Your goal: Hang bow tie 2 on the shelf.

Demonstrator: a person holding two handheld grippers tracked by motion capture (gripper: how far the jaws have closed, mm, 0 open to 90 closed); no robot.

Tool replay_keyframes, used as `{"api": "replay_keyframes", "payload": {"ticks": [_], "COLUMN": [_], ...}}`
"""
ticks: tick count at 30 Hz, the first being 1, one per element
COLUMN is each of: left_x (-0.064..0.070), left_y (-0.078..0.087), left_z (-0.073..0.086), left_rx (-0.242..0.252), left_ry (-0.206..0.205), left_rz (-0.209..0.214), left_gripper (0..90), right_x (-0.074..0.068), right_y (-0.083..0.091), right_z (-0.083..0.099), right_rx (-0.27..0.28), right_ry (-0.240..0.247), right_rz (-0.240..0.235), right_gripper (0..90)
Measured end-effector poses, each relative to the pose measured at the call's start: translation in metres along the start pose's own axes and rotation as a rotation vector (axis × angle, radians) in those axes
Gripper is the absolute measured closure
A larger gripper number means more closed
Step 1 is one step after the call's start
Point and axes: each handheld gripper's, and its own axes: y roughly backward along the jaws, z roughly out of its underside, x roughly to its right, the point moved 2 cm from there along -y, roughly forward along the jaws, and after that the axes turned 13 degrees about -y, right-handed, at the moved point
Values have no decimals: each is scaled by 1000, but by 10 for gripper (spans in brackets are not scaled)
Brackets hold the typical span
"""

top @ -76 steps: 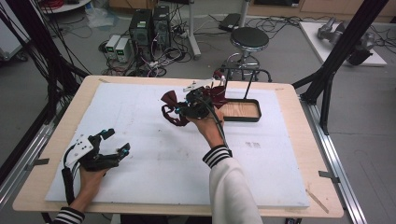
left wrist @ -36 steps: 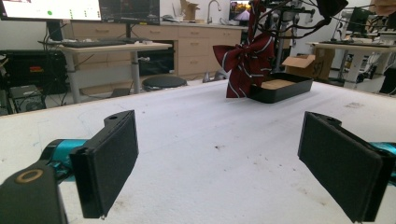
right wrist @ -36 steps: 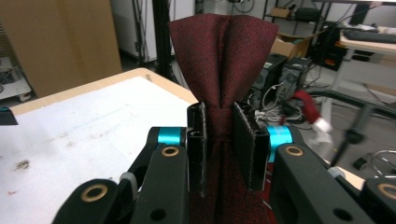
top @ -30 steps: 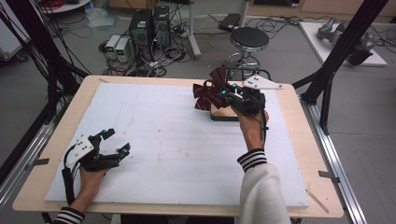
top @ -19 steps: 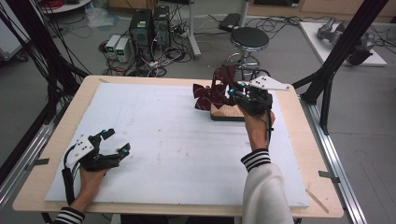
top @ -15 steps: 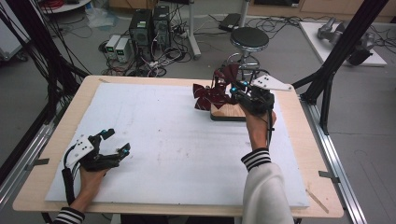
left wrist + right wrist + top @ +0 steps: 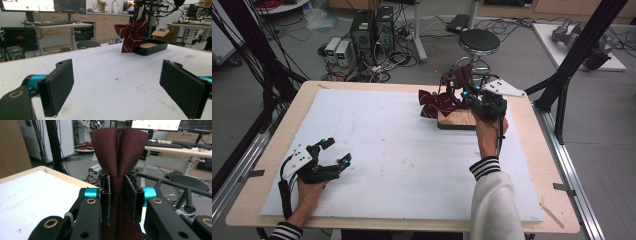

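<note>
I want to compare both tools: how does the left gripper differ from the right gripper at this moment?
The left gripper is open and holds nothing; the right gripper is shut on the dark red bow. The left gripper sits low at the white mat's near corner; the right gripper is over the tray at the far side. Both have black jaws.

Lab: desktop computers point(image 7: 371, 31) on floor (cables everywhere), monitors point(image 7: 27, 5), framed rig table point(image 7: 272, 135).
</note>
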Motion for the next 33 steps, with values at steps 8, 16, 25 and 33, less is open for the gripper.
{"api": "replay_keyframes", "payload": {"ticks": [8, 16, 25, 33], "left_x": [0, 0, 0, 0], "left_y": [0, 0, 0, 0], "left_z": [0, 0, 0, 0], "left_rx": [0, 0, 2, 2], "left_ry": [-1, -1, 5, 5], "left_rz": [-1, -1, -1, -1], "left_gripper": [126, 126, 126, 126], "right_x": [4, 1, 1, 6], "right_y": [1, -5, -9, -6], "right_z": [-1, -2, -9, -10], "right_rx": [16, 28, 47, 69], "right_ry": [-8, 9, 19, 14], "right_rz": [18, 31, 63, 96], "right_gripper": [760, 760, 760, 760]}}
